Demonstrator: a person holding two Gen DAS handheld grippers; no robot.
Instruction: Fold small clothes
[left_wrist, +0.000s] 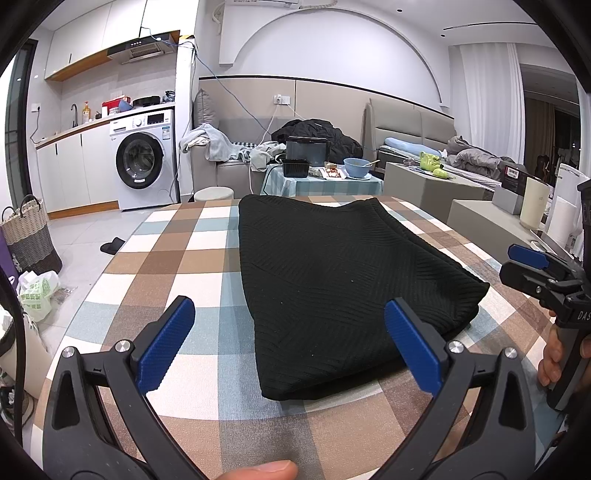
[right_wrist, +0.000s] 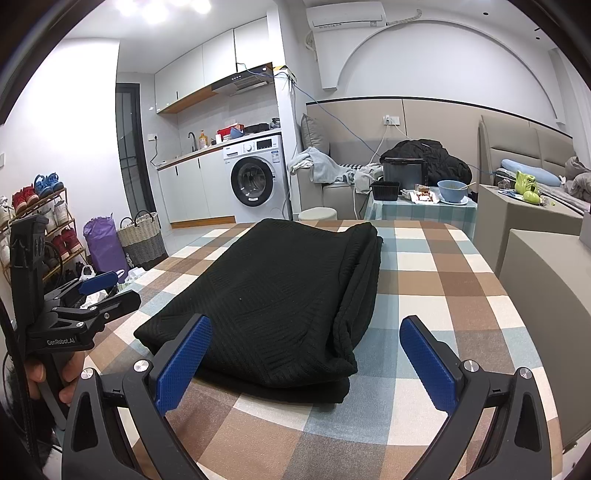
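Observation:
A black ribbed knit garment (left_wrist: 332, 280) lies folded into a long rectangle on the checked tablecloth (left_wrist: 177, 258). My left gripper (left_wrist: 290, 325) hovers open over its near end, with nothing between the blue pads. The same garment (right_wrist: 280, 295) shows in the right wrist view, layered edges along its right side. My right gripper (right_wrist: 306, 339) is open above its near end and holds nothing. Each gripper appears at the edge of the other's view: the right gripper (left_wrist: 524, 262) held by a hand, the left gripper (right_wrist: 107, 288) likewise.
Beyond the table stand a small side table (left_wrist: 321, 182) with a blue bowl (left_wrist: 356, 167) and a black tray, a sofa with clothes, and a washing machine (left_wrist: 144, 162). A woven basket (right_wrist: 142, 236), purple bag and shoe rack (right_wrist: 40, 229) stand left. Grey blocks (right_wrist: 546, 280) border the right edge.

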